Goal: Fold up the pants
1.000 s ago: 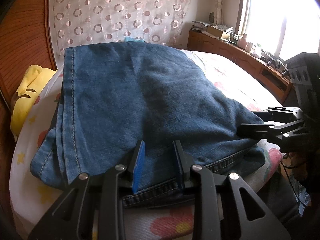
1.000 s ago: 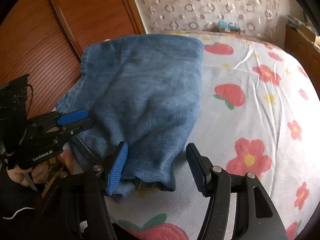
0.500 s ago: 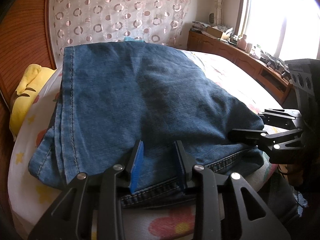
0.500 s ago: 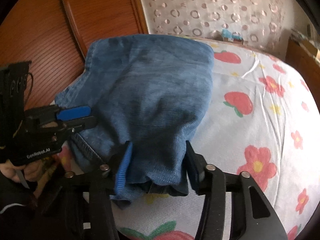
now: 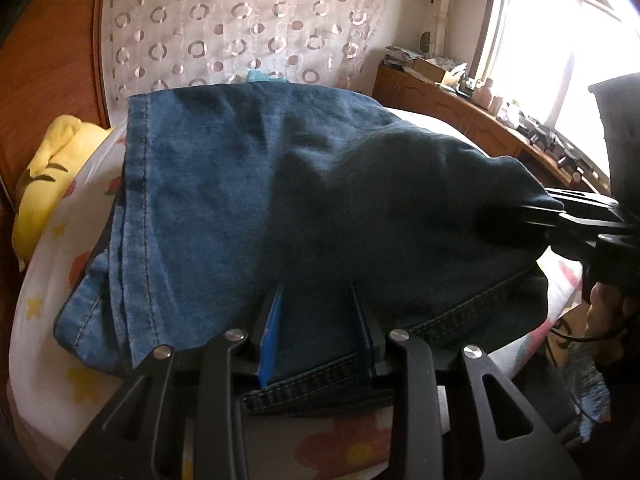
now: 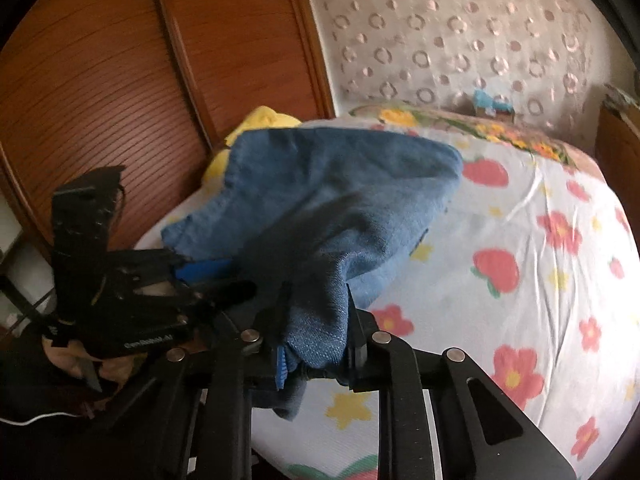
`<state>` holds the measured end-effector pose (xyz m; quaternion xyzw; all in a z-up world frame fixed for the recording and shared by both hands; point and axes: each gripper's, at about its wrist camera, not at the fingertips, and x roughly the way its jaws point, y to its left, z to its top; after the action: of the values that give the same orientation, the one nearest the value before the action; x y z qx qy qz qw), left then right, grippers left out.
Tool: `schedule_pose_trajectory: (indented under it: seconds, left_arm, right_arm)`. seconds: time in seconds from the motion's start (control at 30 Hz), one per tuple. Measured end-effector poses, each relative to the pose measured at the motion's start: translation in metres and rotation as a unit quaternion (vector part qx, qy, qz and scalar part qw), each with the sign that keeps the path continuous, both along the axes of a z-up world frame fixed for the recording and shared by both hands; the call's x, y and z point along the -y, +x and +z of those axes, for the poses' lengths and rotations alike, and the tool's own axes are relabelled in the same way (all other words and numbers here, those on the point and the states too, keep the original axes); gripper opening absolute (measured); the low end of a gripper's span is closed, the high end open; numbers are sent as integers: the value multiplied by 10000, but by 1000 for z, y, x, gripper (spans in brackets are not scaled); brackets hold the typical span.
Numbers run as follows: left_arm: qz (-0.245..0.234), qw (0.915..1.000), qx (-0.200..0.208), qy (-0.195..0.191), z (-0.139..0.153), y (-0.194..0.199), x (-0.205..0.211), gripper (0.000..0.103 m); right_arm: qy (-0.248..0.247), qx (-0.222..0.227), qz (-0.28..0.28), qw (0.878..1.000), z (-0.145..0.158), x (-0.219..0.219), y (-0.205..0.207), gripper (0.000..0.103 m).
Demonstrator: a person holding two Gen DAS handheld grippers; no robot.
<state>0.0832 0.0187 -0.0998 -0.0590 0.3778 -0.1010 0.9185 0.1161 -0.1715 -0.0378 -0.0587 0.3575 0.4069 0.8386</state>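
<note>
Blue denim pants point(image 5: 248, 200) lie folded on the flowered bed sheet point(image 6: 540, 280). My left gripper point(image 5: 316, 320) is shut on the near stitched edge of the pants. My right gripper point(image 6: 316, 328) is shut on the other near corner of the pants point(image 6: 340, 208) and holds it raised off the bed. In the left wrist view the right gripper point(image 5: 560, 216) shows at the right with cloth bunched in it. In the right wrist view the left gripper point(image 6: 200, 270) shows at the left, at the pants' edge.
A yellow plush toy point(image 5: 48, 172) lies at the bed's far left by the wooden headboard point(image 6: 120, 80). A wooden sideboard point(image 5: 460, 108) with clutter stands under the window at the right. A circle-patterned curtain point(image 5: 240, 32) hangs behind the bed.
My right gripper has closed on the near corner of the pants and lifted it. My left gripper stays clamped on the stitched edge and has risen slightly with the cloth.
</note>
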Motion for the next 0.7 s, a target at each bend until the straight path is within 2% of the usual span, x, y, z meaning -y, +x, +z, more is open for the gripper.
schedule_pose_trajectory:
  seconds: [0.23, 0.43, 0.53, 0.7]
  left_arm:
    - [266, 9988, 395, -70, 34, -19, -26, 31]
    - [649, 9945, 825, -15, 67, -46, -66, 31]
    - [936, 9908, 976, -2, 74, -60, -93, 31]
    - [1436, 9851, 948, -1, 70, -74, -135, 31]
  right_arm:
    - [207, 172, 218, 9994, 25, -21, 1, 17]
    - [352, 375, 705, 9962, 44, -73, -3, 15]
    - [338, 328, 972, 9942, 41, -107, -7, 15]
    - [258, 97, 1354, 9904, 23, -158, -12, 15]
